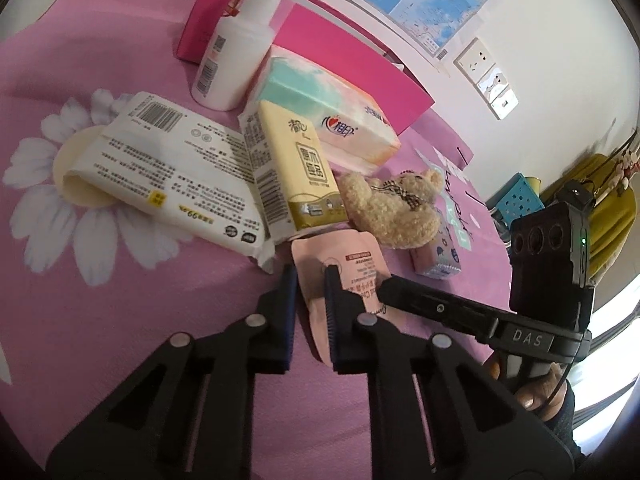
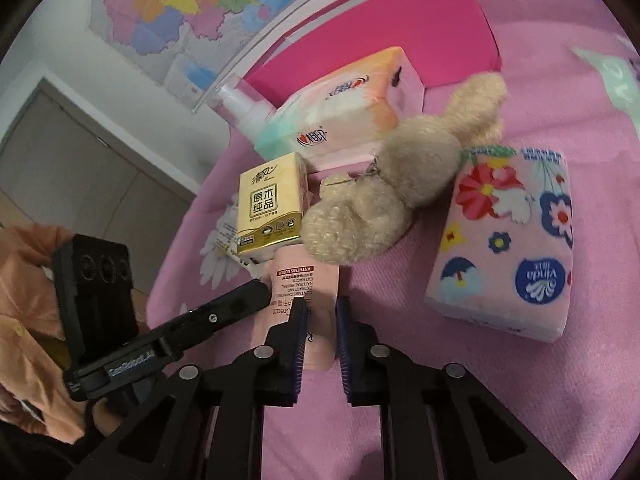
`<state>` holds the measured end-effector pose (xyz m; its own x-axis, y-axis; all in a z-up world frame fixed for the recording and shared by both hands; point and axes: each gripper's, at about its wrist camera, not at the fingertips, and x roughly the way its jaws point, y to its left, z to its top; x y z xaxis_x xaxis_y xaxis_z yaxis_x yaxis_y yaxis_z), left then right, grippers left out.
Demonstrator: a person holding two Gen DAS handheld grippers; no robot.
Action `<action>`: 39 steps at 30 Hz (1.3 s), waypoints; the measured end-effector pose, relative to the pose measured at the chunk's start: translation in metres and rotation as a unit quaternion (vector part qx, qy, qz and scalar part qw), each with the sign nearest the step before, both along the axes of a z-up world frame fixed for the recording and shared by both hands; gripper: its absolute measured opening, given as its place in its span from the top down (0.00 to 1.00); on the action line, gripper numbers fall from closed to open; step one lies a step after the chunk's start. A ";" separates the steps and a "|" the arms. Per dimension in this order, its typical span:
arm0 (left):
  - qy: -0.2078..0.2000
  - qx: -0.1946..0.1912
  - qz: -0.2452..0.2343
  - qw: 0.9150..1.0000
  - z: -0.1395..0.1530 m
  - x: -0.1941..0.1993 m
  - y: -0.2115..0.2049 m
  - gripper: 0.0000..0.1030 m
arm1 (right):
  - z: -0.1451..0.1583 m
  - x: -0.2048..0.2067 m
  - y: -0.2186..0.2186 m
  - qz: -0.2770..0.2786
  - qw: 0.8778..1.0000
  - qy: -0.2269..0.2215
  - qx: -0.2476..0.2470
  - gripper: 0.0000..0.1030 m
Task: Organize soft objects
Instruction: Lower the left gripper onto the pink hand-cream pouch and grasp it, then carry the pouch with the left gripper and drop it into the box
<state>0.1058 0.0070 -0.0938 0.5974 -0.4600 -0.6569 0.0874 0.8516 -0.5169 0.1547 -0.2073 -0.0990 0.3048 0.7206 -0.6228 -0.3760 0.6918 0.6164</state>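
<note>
A pink hand-cream tube (image 1: 340, 276) (image 2: 298, 292) lies on the pink bedspread between both grippers. My left gripper (image 1: 310, 270) is open, its fingers astride the tube's end. My right gripper (image 2: 322, 304) is open, its fingers astride the tube's other end. A beige teddy bear (image 1: 394, 206) (image 2: 384, 196) lies just beyond the tube. A yellow tissue pack (image 1: 288, 168) (image 2: 270, 208), a large pastel tissue pack (image 1: 328, 116) (image 2: 344, 112), a white wet-wipes pack (image 1: 168, 168) and a floral pink tissue pack (image 2: 506, 248) (image 1: 438, 254) lie around it.
A white pump bottle (image 1: 236, 52) (image 2: 246, 110) stands behind the packs. A magenta box (image 1: 320, 36) (image 2: 380, 28) sits at the back against the wall. A blue perforated basket (image 1: 520, 200) stands beyond the bed's edge at right.
</note>
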 end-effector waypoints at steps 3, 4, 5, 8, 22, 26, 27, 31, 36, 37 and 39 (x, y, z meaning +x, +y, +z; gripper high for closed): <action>-0.005 -0.003 0.000 1.000 0.003 -0.003 0.001 0.89 | 0.000 -0.003 0.002 0.004 1.000 -0.003 -0.003 0.90; -0.009 -0.004 0.000 1.000 0.006 -0.004 0.002 0.91 | 0.000 -0.004 0.002 0.003 1.000 -0.003 -0.001 0.91; -0.014 0.000 0.000 1.000 0.008 -0.006 0.003 0.91 | 0.000 -0.005 0.000 0.002 1.000 -0.003 0.002 0.91; -0.027 0.003 0.002 1.000 0.017 -0.010 0.006 0.91 | 0.004 -0.008 0.001 0.003 1.000 -0.010 0.010 0.94; -0.122 0.035 0.017 0.992 0.096 0.004 0.011 0.91 | 0.073 -0.004 0.014 0.013 0.995 -0.094 0.010 0.94; -0.167 0.052 0.022 0.984 0.137 0.029 0.010 0.91 | 0.114 0.015 0.016 0.008 0.990 -0.138 0.011 0.94; -0.176 0.056 0.023 0.983 0.145 0.036 0.010 0.91 | 0.122 0.020 0.017 0.006 0.989 -0.145 0.012 0.94; -0.201 0.077 0.032 0.976 0.174 0.077 0.012 0.91 | 0.152 0.053 0.022 -0.001 0.985 -0.171 0.019 0.94; -0.200 0.089 0.040 0.975 0.184 0.131 0.021 0.91 | 0.173 0.109 0.038 -0.008 0.983 -0.181 0.010 0.94; -0.195 0.094 0.043 0.975 0.183 0.140 0.022 0.91 | 0.174 0.121 0.039 -0.010 0.984 -0.178 0.010 0.94; -0.183 0.107 0.049 0.976 0.177 0.162 0.024 0.91 | 0.173 0.144 0.044 -0.016 0.986 -0.168 0.008 0.94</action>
<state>0.2675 0.0306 0.0837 0.8448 -0.2645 -0.4650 0.1456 0.9501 -0.2760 0.2992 -0.1635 0.0739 0.5145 0.7163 -0.4713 -0.5390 0.6977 0.4720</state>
